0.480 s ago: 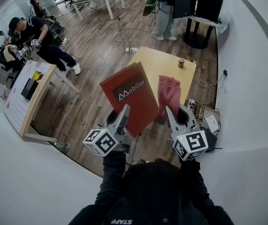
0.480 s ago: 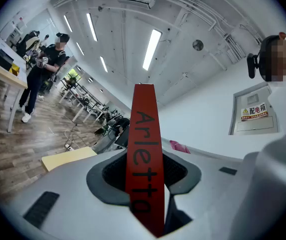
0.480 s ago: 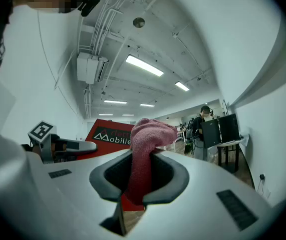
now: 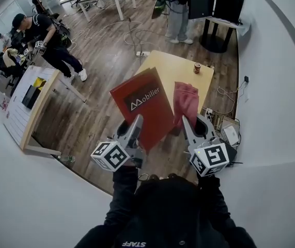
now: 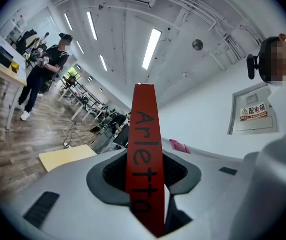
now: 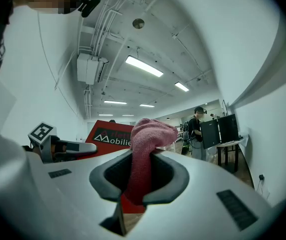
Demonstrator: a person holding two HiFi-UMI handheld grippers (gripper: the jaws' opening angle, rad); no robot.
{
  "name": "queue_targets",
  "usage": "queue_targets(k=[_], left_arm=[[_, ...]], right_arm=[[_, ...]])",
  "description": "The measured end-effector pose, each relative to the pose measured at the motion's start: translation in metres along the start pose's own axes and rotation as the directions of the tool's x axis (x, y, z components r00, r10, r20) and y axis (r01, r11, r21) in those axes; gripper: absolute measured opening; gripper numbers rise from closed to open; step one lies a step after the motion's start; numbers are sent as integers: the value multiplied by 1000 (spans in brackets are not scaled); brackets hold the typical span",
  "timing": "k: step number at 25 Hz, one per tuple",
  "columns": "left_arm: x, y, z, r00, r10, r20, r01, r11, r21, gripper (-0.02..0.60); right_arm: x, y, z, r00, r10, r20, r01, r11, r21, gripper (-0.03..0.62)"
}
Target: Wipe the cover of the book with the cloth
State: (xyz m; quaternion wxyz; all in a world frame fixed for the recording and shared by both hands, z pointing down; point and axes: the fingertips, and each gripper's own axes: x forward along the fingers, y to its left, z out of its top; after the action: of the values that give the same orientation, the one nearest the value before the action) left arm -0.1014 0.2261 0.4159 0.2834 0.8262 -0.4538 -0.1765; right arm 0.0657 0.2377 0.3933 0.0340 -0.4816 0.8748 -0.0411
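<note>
A red book (image 4: 143,107) with white lettering on its cover is held up in the air above the floor, tilted, by my left gripper (image 4: 138,128), which is shut on its lower edge. In the left gripper view the book's red spine (image 5: 144,154) runs upright between the jaws. My right gripper (image 4: 187,124) is shut on a pink cloth (image 4: 185,100), which stands up just right of the book. In the right gripper view the cloth (image 6: 145,151) bulges above the jaws, with the book (image 6: 110,136) behind it to the left. Cloth and book are close; contact cannot be told.
A light wooden table (image 4: 181,71) with a small can (image 4: 197,67) lies beyond the book. A person sits at the far left by a white table (image 4: 31,105); another stands at the back near black cabinets (image 4: 217,4). Cables and a box (image 4: 230,134) lie by the right wall.
Both grippers with book and cloth have stayed almost in place; the view has shifted very slightly.
</note>
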Motion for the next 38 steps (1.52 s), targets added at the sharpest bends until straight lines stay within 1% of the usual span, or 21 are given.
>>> queue_targets(k=[3, 8, 15, 19, 23, 26, 28, 34, 38], left_arm=[[0, 0, 0, 1000, 0, -3, 0, 1000, -4, 179], [0, -1, -2, 1000, 16, -10, -16, 1000, 7, 179], [0, 0, -7, 999, 36, -5, -36, 999, -8, 179], [2, 4, -8, 999, 49, -14, -49, 999, -14, 179], [1, 15, -12, 998, 59, -18, -59, 998, -8, 179], [25, 20, -21, 998, 60, -12, -60, 998, 12, 179], [48, 28, -18, 998, 61, -8, -61, 998, 25, 179], [101, 71, 20, 999, 34, 2, -34, 999, 34, 179], [141, 105, 53, 1000, 12, 0, -12, 999, 40, 179]], right_arm=[[1, -1, 2, 1000, 14, 15, -14, 999, 34, 75], [1, -1, 5, 999, 32, 12, -33, 999, 37, 75], [0, -5, -1, 998, 57, -32, -56, 998, 40, 75], [5, -7, -7, 996, 63, -57, -60, 997, 51, 75], [15, -4, -13, 996, 77, -52, -74, 996, 58, 75], [26, -30, -20, 996, 87, -34, -85, 994, 64, 76], [42, -50, -21, 996, 88, -25, -86, 994, 66, 77], [112, -78, -14, 998, 58, -17, -57, 997, 50, 77], [172, -87, -9, 998, 53, -19, -52, 998, 38, 77]])
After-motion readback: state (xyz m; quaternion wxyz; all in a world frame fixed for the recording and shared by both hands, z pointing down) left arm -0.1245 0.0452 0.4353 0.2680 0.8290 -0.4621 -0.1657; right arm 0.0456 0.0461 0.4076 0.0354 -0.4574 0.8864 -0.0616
